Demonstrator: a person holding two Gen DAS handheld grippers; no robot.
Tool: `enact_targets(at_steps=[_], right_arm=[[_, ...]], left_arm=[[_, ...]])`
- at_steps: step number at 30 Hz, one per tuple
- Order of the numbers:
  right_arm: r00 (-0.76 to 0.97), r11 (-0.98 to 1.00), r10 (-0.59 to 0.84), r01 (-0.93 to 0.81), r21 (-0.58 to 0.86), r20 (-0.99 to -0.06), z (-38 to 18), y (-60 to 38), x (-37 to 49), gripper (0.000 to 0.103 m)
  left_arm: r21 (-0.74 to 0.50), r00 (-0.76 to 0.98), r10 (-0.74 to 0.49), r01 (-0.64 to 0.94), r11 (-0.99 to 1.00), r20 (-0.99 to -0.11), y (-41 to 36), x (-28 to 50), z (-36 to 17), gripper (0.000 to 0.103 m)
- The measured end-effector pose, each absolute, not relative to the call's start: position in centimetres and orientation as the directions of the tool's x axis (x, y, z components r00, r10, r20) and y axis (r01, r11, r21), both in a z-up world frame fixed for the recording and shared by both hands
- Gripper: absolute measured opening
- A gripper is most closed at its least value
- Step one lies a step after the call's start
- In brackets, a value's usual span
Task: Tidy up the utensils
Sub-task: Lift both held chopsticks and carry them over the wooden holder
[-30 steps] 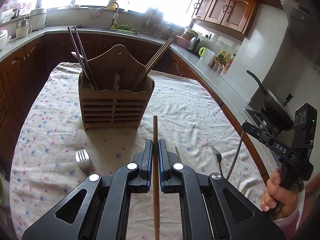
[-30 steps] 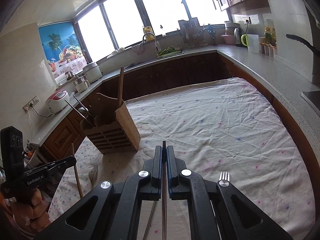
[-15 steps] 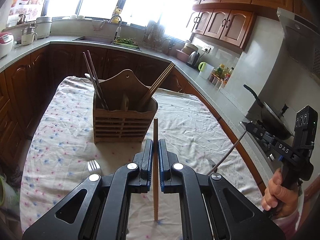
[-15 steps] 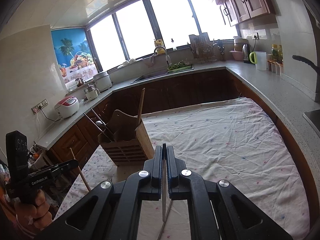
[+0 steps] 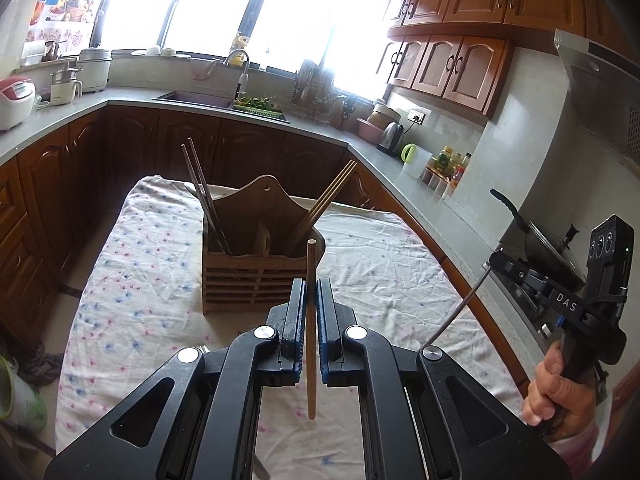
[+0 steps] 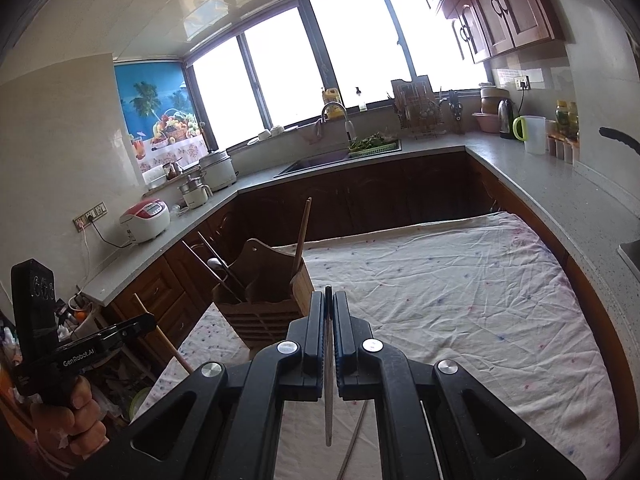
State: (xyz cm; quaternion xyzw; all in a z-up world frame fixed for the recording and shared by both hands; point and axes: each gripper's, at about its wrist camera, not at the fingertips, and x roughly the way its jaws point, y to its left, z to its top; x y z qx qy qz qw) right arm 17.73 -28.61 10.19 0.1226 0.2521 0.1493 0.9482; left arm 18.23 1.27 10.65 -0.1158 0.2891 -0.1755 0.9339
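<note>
My left gripper (image 5: 311, 284) is shut on a light wooden chopstick (image 5: 311, 256), held upright above the flowered tablecloth (image 5: 400, 280). Just beyond it stands the slatted wooden utensil holder (image 5: 256, 276), with dark chopsticks (image 5: 200, 192) in its left part and light ones (image 5: 332, 196) in its right. My right gripper (image 6: 329, 296) is shut on a thin metal rod (image 6: 328, 408), also off the cloth, with the holder (image 6: 272, 296) ahead to its left. Each view shows the other gripper in a hand: the right (image 5: 496, 260) and the left (image 6: 148, 320).
Another thin rod (image 6: 352, 436) lies on the tablecloth (image 6: 460, 300) under my right gripper. Grey counters wrap around the table, with a sink (image 6: 320, 162), a rice cooker (image 6: 146, 220), a kettle (image 5: 390, 136) and a wok (image 5: 548, 248) on the stove at the right.
Both grippers have risen, lifting the wooden chopstick and the metal rod clear of the cloth. The forks on the table have dropped out of sight below the grippers.
</note>
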Motion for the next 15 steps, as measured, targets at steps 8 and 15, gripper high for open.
enact_targets(at_steps=[8,15], right_arm=[[0.830,0.917,0.372,-0.259,0.304,-0.416,11.4,-27.2,19.0,0.004],[0.836,0.906,0.394,-0.283,0.316,-0.382,12.7,-26.0,20.9,0.004]], left_arm=[[-0.316,0.797,-0.373,0.241,0.918,-0.475,2.3,18.7,11.6,0.004],[-0.293,0.830,-0.346,0.232,0.927,-0.438,3.3,19.7,13.4,0.004]])
